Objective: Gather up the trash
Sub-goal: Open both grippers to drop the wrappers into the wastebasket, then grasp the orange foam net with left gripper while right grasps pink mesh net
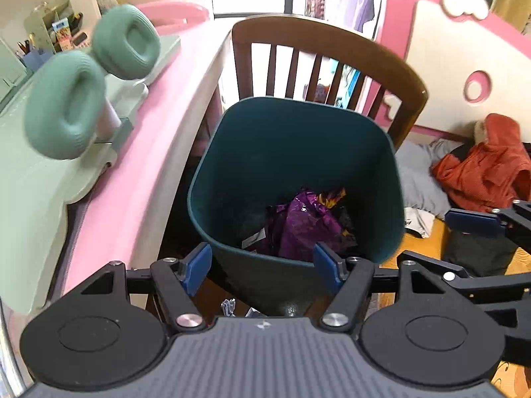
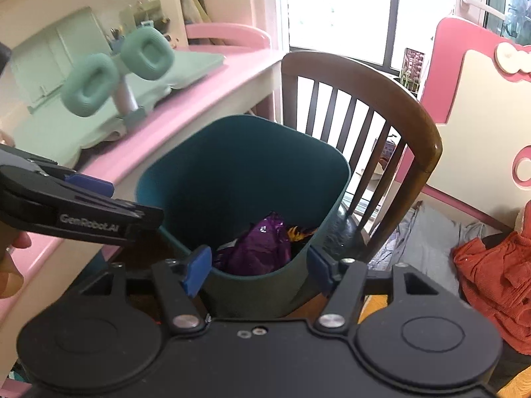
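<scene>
Teal bin [image 1: 292, 152] w/ purple wrapper [image 1: 298, 222] inside, both grippers' jaws spread, nothing pinched.

Child's bedroom — pink desk [image 1: 146, 152], bed [image 1: 464, 49]

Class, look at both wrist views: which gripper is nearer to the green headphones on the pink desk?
Left. The left gripper sits beside the desk edge, just below the headphones; the right gripper hangs over the bin's near rim, farther away.

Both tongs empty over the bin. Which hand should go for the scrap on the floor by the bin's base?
Probably left. The left tongs are open and empty, and the floor scrap shows just below them beside the teal bin. The right tongs, also open, show no scrap.
</scene>
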Demonstrator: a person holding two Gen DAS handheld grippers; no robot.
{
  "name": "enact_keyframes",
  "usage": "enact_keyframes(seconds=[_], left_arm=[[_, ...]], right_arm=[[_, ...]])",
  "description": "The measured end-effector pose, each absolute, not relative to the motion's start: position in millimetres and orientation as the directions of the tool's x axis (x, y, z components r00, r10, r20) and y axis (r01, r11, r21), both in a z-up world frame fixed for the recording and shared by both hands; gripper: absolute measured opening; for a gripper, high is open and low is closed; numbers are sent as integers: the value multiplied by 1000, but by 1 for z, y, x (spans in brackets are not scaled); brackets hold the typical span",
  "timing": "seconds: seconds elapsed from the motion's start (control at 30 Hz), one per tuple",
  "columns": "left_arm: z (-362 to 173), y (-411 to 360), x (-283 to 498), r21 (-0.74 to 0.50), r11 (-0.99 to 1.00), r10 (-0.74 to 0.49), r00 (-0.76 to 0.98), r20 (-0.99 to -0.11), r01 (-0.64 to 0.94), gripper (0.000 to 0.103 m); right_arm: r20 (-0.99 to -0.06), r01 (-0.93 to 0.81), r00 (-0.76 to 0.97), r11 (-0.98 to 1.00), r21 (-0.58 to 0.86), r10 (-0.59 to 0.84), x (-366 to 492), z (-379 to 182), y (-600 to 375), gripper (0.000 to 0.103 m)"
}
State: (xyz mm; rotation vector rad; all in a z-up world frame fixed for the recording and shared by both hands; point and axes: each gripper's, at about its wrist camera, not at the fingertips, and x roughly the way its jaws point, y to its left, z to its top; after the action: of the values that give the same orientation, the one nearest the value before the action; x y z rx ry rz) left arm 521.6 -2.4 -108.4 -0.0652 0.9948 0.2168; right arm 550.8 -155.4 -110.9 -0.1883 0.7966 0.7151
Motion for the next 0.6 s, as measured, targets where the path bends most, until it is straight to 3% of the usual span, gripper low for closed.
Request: enact_keyframes(seconds=[0.33,0.6], left_arm=[[-81,-7,458,29,976,157,605,-781,-215,67],[-80,-5,403,24,982,140,644,-752,-186,68]], right_arm=[[-641,-658,499,736,158,583,501,-97,-169,69],[-606,-661,521,733,159,601,447,-100,-168,79]])
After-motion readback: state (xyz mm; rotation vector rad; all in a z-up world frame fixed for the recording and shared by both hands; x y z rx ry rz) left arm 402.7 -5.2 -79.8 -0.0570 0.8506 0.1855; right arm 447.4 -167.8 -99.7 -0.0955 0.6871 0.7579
